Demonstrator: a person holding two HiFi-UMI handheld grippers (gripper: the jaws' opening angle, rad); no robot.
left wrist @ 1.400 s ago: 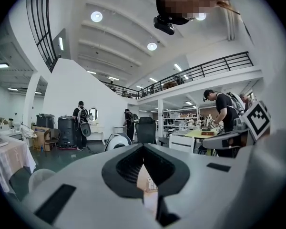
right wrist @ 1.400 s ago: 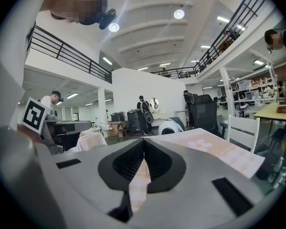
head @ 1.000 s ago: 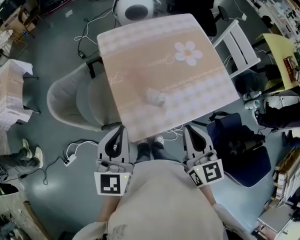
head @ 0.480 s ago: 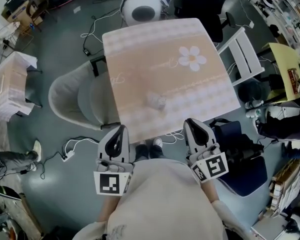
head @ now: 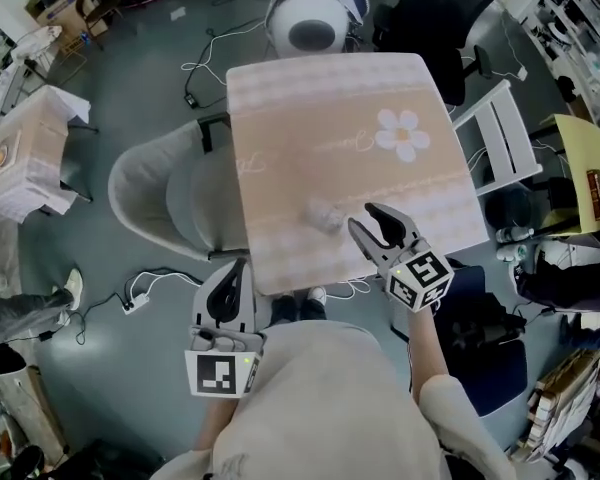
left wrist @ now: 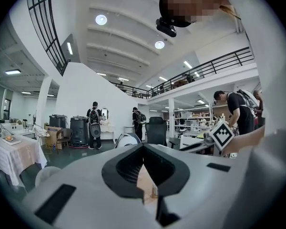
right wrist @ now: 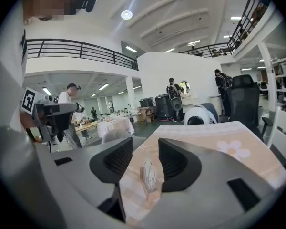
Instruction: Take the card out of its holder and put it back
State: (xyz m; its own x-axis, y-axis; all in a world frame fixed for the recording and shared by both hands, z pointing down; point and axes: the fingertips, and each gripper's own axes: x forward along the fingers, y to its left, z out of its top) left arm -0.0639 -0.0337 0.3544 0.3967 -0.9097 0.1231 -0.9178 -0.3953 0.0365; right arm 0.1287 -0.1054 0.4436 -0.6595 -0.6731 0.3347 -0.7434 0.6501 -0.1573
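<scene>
A small clear holder [head: 323,214] with a white card upright in it stands on the beige flower-print tablecloth [head: 310,138], near the front edge. My right gripper [head: 369,221] hovers over the table just right of the holder, and its jaws have just been opening; they stand open with nothing between them. In the right gripper view the card holder [right wrist: 149,177] shows through the gap of the right gripper [right wrist: 145,160], a little ahead. My left gripper [head: 238,271] stays shut below the table's front edge. The left gripper [left wrist: 143,148] view shows the holder [left wrist: 154,191] far ahead.
A grey round chair [head: 145,193] stands at the table's left and a white folding chair [head: 495,128] at its right. A white round machine [head: 315,30] sits beyond the far edge. A dark blue bag [head: 485,313] and cables [head: 140,298] lie on the floor.
My right gripper has moved forward from below the table edge to over the table beside the holder, and its jaws have opened. The left gripper has stayed in place.
</scene>
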